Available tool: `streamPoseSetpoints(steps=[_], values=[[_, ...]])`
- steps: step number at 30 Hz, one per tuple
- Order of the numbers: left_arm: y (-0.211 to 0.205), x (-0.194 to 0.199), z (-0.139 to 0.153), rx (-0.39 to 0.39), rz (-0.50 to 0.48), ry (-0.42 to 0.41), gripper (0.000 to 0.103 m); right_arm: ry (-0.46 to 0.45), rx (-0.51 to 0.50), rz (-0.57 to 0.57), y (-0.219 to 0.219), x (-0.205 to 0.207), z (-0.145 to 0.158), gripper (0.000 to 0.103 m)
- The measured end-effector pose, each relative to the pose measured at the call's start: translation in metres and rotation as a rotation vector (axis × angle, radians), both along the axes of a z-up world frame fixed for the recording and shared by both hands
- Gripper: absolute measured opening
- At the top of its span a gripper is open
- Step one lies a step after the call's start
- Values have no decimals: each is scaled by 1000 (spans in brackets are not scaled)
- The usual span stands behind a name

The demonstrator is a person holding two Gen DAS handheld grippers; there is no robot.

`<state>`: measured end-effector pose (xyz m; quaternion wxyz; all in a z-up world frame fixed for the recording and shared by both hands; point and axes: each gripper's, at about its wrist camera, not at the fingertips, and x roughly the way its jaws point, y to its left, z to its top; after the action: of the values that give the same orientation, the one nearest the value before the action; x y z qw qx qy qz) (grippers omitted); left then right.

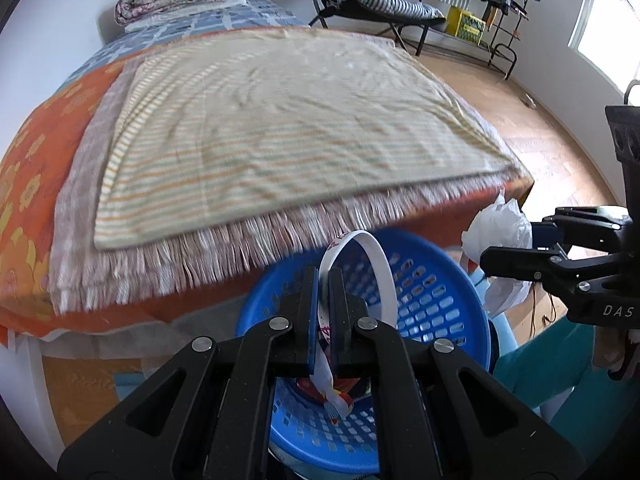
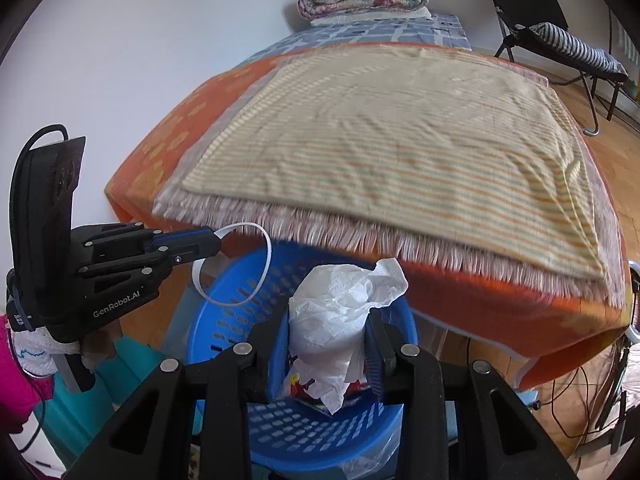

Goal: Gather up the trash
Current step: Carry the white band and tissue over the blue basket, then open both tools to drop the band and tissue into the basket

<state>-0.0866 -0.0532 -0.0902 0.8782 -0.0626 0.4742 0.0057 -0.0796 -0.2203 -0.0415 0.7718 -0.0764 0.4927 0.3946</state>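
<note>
Step in hand: both pieces of trash hang above the blue basket [image 2: 224,332] beside the bed [image 1: 248,128]; I'd let go only once each sits well inside the rim.
Left gripper [image 1: 325,292]: pinched tight on a looped white strip [image 1: 374,256], over the basket's middle.
Right gripper [image 2: 326,344]: clamped on crumpled white paper [image 2: 336,320], nearly closed.
Pose: both slant steeply downward, side by side.
Risk: light paper may drift or cling to the pads.

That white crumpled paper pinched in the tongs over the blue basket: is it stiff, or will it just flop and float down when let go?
Probably soft and very light. The crumpled paper bulges and creases around the right tongs rather than holding a shape, so it likely squashes easily. A loose corner hangs limp below them, suggesting floppiness. Released, it would probably drop slowly into the blue basket.
</note>
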Motion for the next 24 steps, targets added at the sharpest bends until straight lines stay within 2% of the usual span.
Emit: streamPoseSetpoints(steps=[8,24], values=[[-6,-9,-15,1,-5,38,2,15,-25,8,-4,-10,-11,36],[-6,-10,-27,1,0,82,2,18,-49,20,0,-15,-18,37]])
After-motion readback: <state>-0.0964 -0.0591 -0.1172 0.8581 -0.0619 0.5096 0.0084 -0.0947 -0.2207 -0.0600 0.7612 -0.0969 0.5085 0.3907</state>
